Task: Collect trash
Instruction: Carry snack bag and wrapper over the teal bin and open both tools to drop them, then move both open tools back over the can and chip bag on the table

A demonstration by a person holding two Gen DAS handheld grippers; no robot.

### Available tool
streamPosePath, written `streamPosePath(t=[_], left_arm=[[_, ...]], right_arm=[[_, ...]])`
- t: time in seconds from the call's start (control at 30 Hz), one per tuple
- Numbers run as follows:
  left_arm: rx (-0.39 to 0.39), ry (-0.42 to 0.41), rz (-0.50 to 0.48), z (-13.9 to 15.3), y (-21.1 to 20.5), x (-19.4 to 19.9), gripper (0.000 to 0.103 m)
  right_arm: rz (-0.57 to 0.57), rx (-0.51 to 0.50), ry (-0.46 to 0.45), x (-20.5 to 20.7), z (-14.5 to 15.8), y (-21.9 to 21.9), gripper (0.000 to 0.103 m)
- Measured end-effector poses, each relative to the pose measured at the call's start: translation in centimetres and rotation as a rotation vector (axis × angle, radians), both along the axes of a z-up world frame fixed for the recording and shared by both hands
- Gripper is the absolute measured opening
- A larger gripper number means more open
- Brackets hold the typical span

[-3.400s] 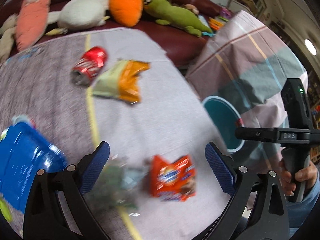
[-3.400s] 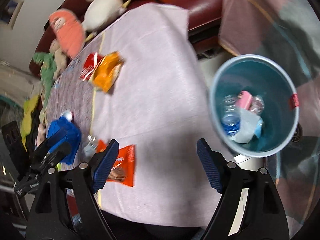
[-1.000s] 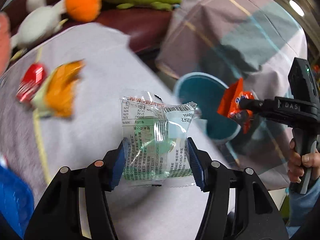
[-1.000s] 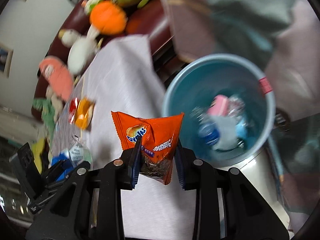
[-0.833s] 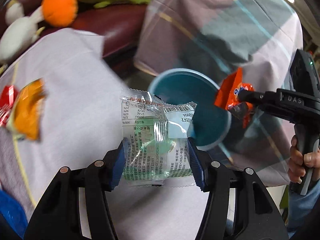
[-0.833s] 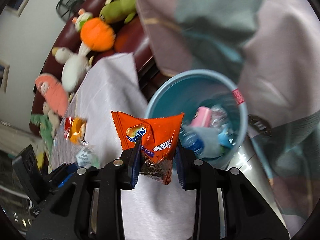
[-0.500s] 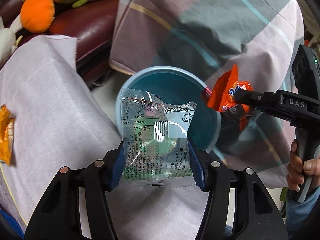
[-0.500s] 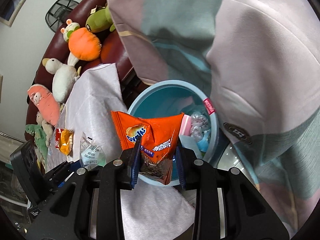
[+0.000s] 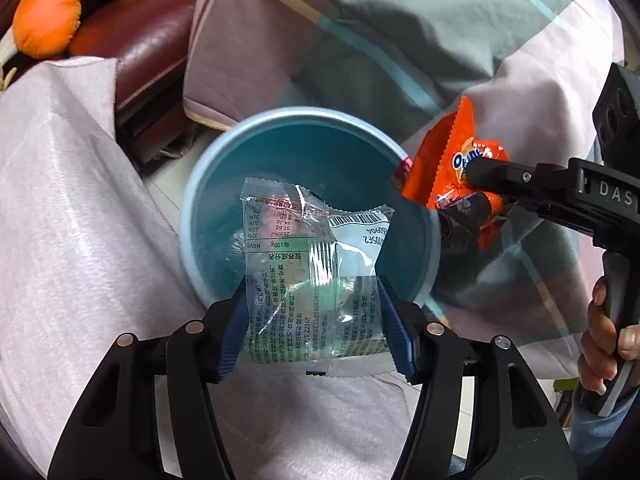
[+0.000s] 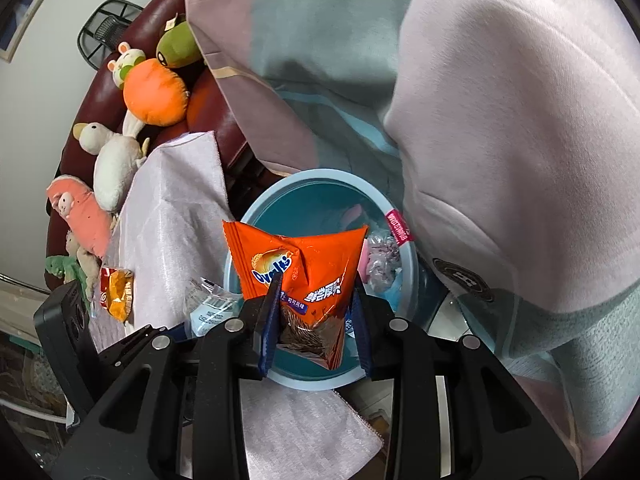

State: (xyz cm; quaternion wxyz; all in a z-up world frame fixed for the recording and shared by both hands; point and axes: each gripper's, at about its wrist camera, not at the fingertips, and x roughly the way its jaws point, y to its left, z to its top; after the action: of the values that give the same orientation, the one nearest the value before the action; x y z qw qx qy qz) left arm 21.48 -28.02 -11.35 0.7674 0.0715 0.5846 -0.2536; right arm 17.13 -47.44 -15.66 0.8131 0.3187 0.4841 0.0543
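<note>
Both wrappers now over bin (image 9: 208, 184) | left gripper (image 9: 314, 322) clamps clear wrapper (image 9: 312, 272) | right gripper (image 10: 316, 322) clamps orange wrapper (image 10: 300, 256)

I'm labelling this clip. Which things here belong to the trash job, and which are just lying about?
Job: clear wrapper in left gripper; orange Ovaltine wrapper in right gripper; blue bin; orange-yellow wrapper on the cloth.
Lying about: plush toys; sofa; plaid blanket.
</note>
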Motion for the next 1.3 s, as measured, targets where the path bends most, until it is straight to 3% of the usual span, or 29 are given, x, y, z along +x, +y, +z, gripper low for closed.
streamPosePath(t=[0.07,0.17,0.77,0.87,0.97,1.03,1.17,1.3], left_arm=[[0.0,0.008,-0.001,-0.3,-0.3,0.2,0.077],[0.006,-0.017,0.003,0.0,-0.3,0.0,0.088],[-0.021,-0.02,0.087,1.4,3.6,-0.3,0.092],[-0.031,-0.02,0.097,1.5,4.1,-0.3,0.092],[-0.04,-0.022,0.104,1.8,4.7,-0.4,0.093],[-0.044,-0.025,0.107,2.0,5.1,-0.4,0.093],[-0.054,-0.03,0.12,2.5,6.0,-0.7,0.093],[-0.062,-0.04,0.134,3.1,7.0,-1.1,0.093]], right_arm=[[-0.002,-0.001,0.007,0.2,-0.2,-0.1,0.031],[-0.002,-0.005,0.012,0.4,-0.3,-0.2,0.031],[0.045,-0.043,0.047,1.6,-0.8,2.5,0.034],[0.049,-0.054,0.049,1.8,-0.7,2.9,0.047],[0.053,-0.066,0.051,1.9,-0.4,3.6,0.052],[0.051,-0.075,0.054,1.9,-0.2,4.0,0.064],[0.052,-0.09,0.056,1.8,0.2,4.8,0.073],[0.059,-0.093,0.064,1.6,0.5,5.5,0.073]])
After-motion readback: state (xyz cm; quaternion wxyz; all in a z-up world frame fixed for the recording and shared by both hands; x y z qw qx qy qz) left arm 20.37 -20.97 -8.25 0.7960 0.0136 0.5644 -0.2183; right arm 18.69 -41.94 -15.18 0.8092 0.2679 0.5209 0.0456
